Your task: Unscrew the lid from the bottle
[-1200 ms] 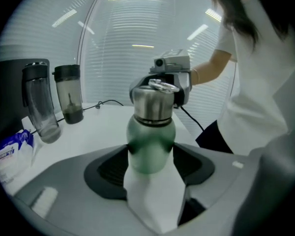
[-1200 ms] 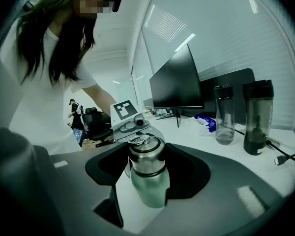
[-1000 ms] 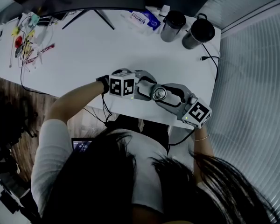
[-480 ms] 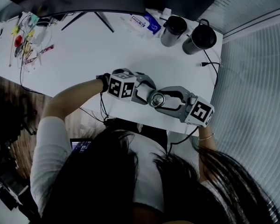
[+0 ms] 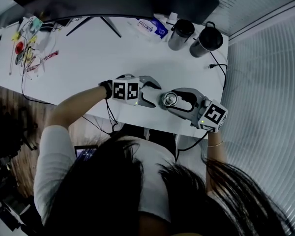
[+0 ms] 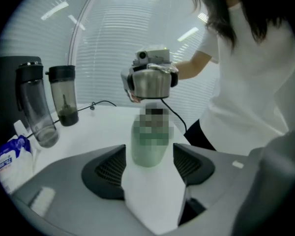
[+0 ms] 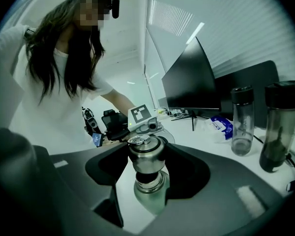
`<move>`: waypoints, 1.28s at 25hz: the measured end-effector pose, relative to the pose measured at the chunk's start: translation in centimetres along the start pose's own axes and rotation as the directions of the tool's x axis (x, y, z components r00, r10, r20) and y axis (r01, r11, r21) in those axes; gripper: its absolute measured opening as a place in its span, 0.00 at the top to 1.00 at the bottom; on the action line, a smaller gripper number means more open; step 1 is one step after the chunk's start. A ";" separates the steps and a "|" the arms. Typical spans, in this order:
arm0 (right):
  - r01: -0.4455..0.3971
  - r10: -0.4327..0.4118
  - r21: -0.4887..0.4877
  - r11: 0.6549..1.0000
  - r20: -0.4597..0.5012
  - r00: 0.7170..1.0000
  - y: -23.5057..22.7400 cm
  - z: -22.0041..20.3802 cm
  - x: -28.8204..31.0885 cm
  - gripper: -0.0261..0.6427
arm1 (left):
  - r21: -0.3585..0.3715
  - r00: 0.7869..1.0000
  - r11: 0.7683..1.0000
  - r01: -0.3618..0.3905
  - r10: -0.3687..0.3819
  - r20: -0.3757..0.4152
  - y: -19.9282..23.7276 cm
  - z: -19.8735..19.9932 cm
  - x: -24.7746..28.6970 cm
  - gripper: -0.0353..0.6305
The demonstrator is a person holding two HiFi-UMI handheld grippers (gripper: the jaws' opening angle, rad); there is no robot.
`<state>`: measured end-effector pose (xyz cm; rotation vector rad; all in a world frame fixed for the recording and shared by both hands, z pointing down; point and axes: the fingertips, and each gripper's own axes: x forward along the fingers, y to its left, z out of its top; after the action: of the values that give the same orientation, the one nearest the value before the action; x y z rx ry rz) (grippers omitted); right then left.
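A pale green bottle (image 6: 148, 149) stands near the front edge of the white table (image 5: 88, 58). My left gripper (image 5: 150, 96) is shut on its body, one pad on each side (image 6: 150, 163). From the other side my right gripper (image 5: 173, 101) is shut on the steel lid (image 7: 146, 154), also seen from above as the lid (image 5: 168, 100). In the right gripper view the threaded neck (image 7: 148, 182) shows just under the lid. Whether the lid still touches the neck I cannot tell.
Two dark-capped tumblers (image 5: 181, 32) (image 5: 207, 39) stand at the table's back right, with a blue-and-white packet (image 5: 152, 23) beside them. A cable (image 5: 217, 65) runs along the right edge. A monitor stand (image 5: 105, 18) is at the back, and small clutter (image 5: 29, 43) at the far left.
Both grippers stay together at the bottle. The right gripper has swung slightly around the lid, its marker cube shifting right.
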<state>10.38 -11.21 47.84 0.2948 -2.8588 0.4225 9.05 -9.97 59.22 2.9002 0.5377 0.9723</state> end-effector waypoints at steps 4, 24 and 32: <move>0.103 -0.104 0.009 0.995 0.063 0.993 0.3 1.7 -0.1 0.61 | -0.075 0.989 0.992 -0.096 0.104 0.103 0.6 2.3 -2.8 0.44; 0.642 -0.619 0.020 0.767 0.291 0.730 6.3 9.7 -2.9 0.61 | -0.170 0.787 0.876 -0.452 0.481 0.386 -2.1 10.4 -13.2 0.47; 0.780 -0.765 0.124 0.614 0.339 0.548 7.2 10.8 -5.5 0.61 | -0.314 0.637 0.792 -0.524 0.609 0.473 -3.5 13.0 -16.5 0.51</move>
<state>11.73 -6.84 34.45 1.7113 -2.6537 0.1158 3.38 -11.19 38.78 3.0246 -0.5085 0.0980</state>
